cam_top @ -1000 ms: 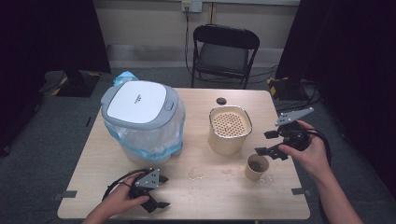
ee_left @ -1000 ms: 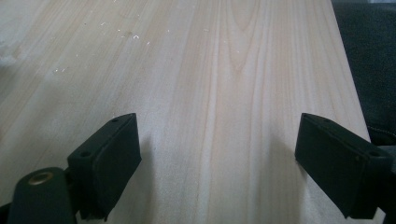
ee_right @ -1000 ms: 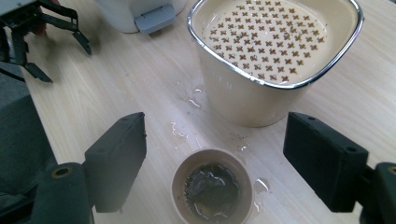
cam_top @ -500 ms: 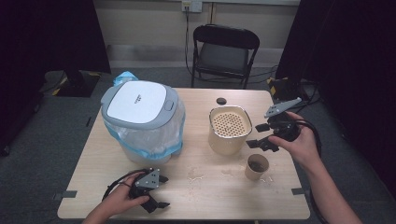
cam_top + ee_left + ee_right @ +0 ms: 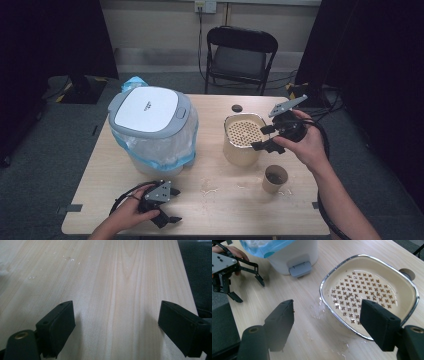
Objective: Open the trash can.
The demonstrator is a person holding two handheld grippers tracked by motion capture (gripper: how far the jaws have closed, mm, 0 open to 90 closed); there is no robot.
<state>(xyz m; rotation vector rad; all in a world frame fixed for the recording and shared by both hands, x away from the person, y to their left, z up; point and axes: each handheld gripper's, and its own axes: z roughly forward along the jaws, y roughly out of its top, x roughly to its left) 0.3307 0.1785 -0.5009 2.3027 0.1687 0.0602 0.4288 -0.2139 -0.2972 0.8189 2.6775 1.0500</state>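
Swinging in from beside the small cup (image 5: 274,178), the right gripper (image 5: 267,138) now hangs over the near rim of the cream strainer pot (image 5: 244,134), jaws spread wide and empty; the left gripper (image 5: 167,212) has stayed parked on the table (image 5: 215,210), jaws also apart, nothing between them. Biggest thing out there is the white bin (image 5: 150,127) with its blue liner, well clear at the left; the pot sits mid-table, the cup just in front of it. Risk ahead: that smooth rim could slip from a shallow pinch; a careless elbow could topple the cup.
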